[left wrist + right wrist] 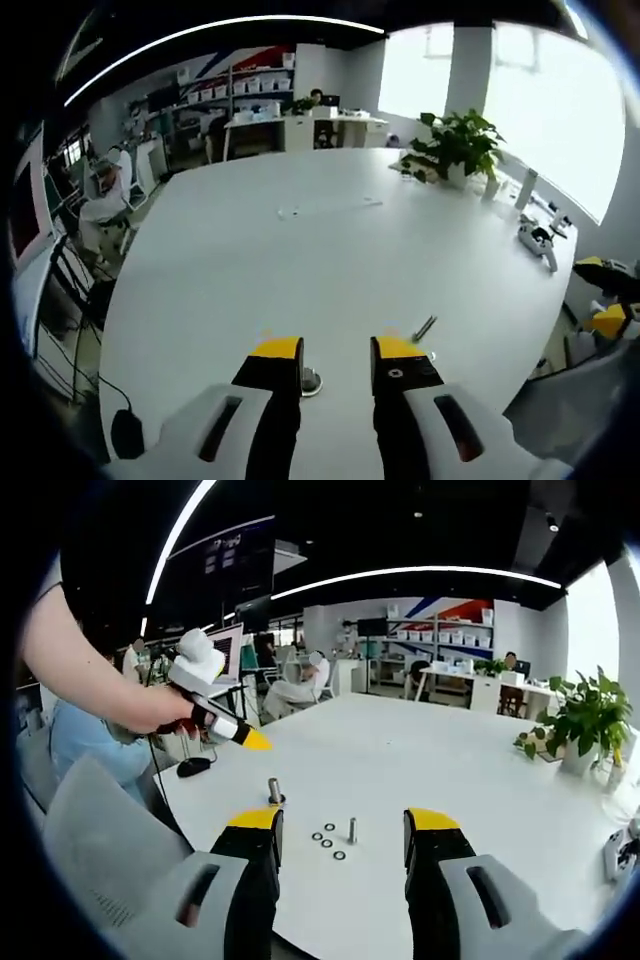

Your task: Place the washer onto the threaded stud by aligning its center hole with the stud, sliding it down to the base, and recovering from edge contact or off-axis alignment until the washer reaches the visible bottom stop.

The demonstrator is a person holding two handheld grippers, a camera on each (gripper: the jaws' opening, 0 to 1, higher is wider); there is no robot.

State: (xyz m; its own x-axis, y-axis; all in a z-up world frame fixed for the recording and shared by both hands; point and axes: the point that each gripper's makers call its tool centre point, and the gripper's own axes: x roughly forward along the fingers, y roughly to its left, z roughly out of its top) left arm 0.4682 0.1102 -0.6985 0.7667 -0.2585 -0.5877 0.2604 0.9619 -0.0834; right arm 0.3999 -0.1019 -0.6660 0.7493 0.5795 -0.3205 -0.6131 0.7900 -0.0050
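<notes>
On the big white oval table (450, 770), the right gripper (343, 832) hangs low with its yellow-tipped jaws spread wide and nothing between them. Just past them lie four small dark metal washers (327, 841), loose on the tabletop beside a short upright threaded stud (352, 829); none is on it. A thicker grey metal post (274, 791) stands close by to the left. Beyond, a hand (150, 710) holds the left gripper (243, 736) above the table edge; whether its jaws are parted I cannot tell from there. Its own view shows them apart and empty, a round metal base (311, 381) beside one finger and a thin stud (425, 327) by the other. Farther off stand a green potted plant (457, 145), shelving and bright windows (545, 95).
</notes>
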